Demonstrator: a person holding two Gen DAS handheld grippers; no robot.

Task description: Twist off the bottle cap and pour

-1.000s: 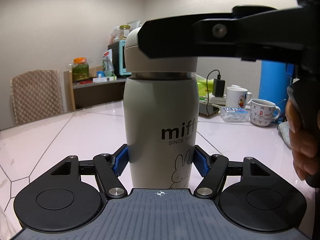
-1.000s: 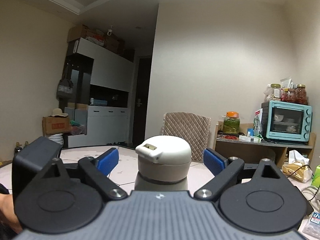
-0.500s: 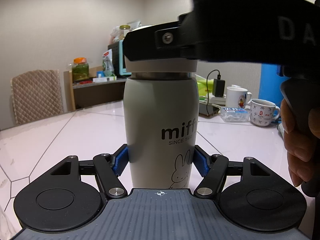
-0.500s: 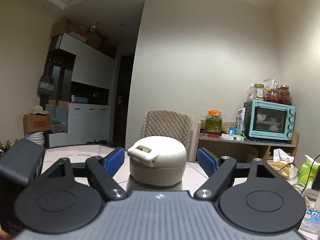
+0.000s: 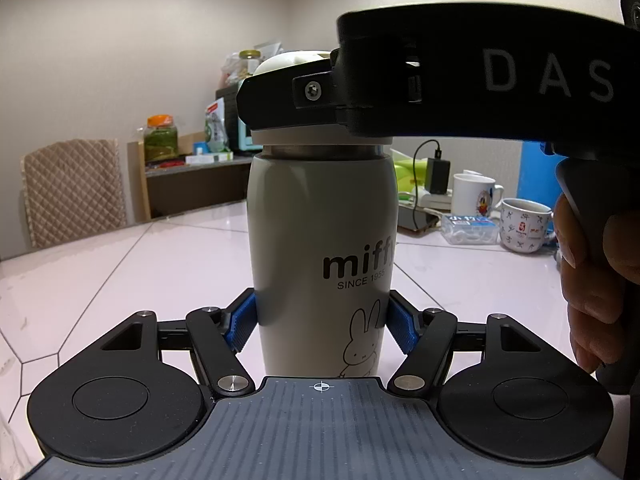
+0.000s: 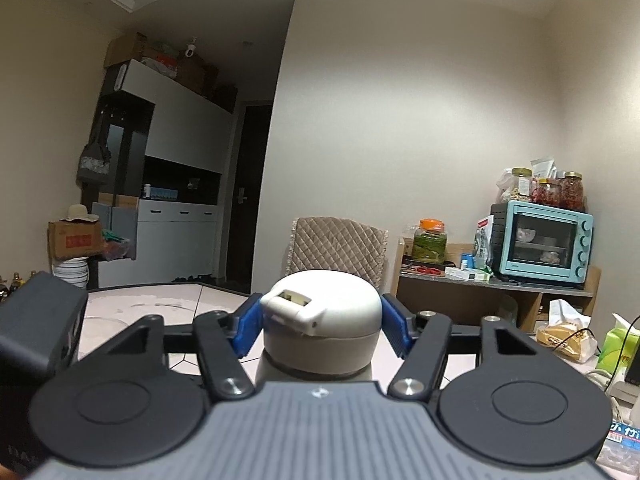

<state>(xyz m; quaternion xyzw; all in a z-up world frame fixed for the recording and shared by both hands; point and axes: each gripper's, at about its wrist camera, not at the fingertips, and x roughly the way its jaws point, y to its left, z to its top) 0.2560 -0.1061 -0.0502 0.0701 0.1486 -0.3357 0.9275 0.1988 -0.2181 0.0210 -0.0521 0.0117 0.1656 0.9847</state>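
My right gripper point(image 6: 322, 330) had its jaws clamped on the domed cap point(image 6: 324, 320) from either side, blue pads point(image 6: 248, 326) pressed to its flanks, while my left gripper point(image 5: 322, 322) had its jaws shut on the lower body of the Miffy flask point(image 5: 320, 240), which stood upright on the pale tiled bench point(image 5: 140, 264). The flask's long axis ran straight up, the right jaws level across the cap directly above the left, so I judged the coming twist had to turn about that vertical line. Two mugs point(image 5: 524, 226) sat well apart, behind and to one side.
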